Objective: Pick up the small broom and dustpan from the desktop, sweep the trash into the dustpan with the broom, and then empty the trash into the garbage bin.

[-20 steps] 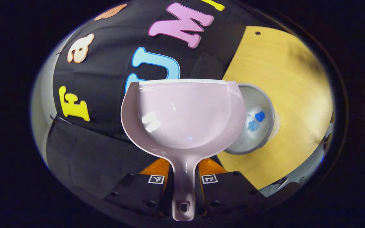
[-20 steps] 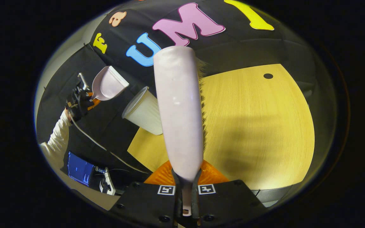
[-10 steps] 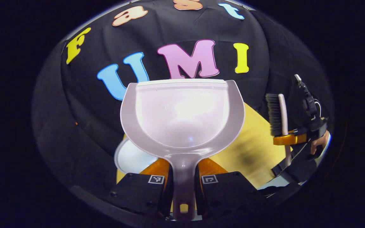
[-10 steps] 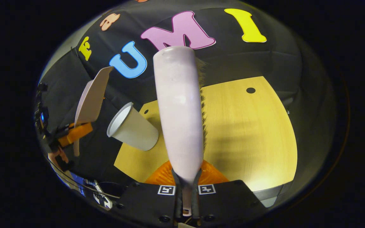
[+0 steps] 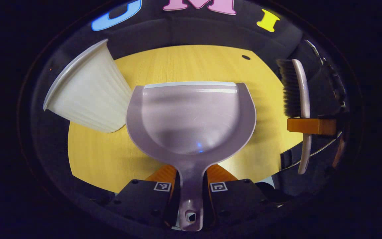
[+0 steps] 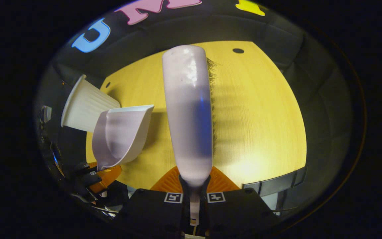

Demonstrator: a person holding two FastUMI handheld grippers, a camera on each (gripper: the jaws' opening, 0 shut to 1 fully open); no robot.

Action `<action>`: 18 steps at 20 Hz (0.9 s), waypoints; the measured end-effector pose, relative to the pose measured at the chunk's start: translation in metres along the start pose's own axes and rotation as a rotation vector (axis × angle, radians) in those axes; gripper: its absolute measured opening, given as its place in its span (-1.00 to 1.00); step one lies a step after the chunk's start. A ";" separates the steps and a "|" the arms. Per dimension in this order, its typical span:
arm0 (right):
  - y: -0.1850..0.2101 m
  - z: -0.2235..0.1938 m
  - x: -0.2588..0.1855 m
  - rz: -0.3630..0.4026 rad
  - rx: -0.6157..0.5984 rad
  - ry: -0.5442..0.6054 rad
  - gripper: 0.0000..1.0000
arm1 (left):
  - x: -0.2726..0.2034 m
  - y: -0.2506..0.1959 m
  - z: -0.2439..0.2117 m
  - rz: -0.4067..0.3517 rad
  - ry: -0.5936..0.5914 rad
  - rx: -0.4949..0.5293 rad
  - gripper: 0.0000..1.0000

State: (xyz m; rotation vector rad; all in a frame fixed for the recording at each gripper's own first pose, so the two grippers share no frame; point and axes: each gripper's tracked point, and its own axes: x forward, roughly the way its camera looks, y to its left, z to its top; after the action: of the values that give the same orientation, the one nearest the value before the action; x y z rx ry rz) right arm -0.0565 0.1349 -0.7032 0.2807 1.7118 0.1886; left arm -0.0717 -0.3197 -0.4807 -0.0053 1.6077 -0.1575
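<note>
Desktop (image 5: 191, 63) partly hidden behind dustpan (image 5: 191, 119).

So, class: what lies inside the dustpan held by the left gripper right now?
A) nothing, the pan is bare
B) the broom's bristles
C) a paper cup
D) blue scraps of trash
A: in the left gripper view the dustpan shows a smooth bare bowl, with no scraps in it.
</note>
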 end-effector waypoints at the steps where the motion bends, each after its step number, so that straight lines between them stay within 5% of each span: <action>1: -0.002 -0.007 0.014 -0.035 -0.017 0.036 -0.76 | 0.002 -0.001 0.001 -0.002 0.031 -0.008 -0.47; 7: -0.002 -0.045 0.067 -0.121 -0.061 0.227 -0.76 | 0.001 0.001 0.011 0.007 0.181 -0.026 -0.44; 12: -0.010 -0.048 0.083 -0.184 -0.030 0.319 -0.76 | 0.003 0.001 0.012 0.030 0.196 -0.019 -0.44; 18: 0.006 -0.026 0.081 -0.157 -0.007 0.353 -0.85 | 0.004 -0.003 -0.004 0.011 0.289 -0.065 -0.46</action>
State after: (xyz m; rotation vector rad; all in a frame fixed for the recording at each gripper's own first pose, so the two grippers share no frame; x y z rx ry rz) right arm -0.0929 0.1654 -0.7735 0.1099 2.0735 0.1327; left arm -0.0757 -0.3229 -0.4846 -0.0253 1.9003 -0.1005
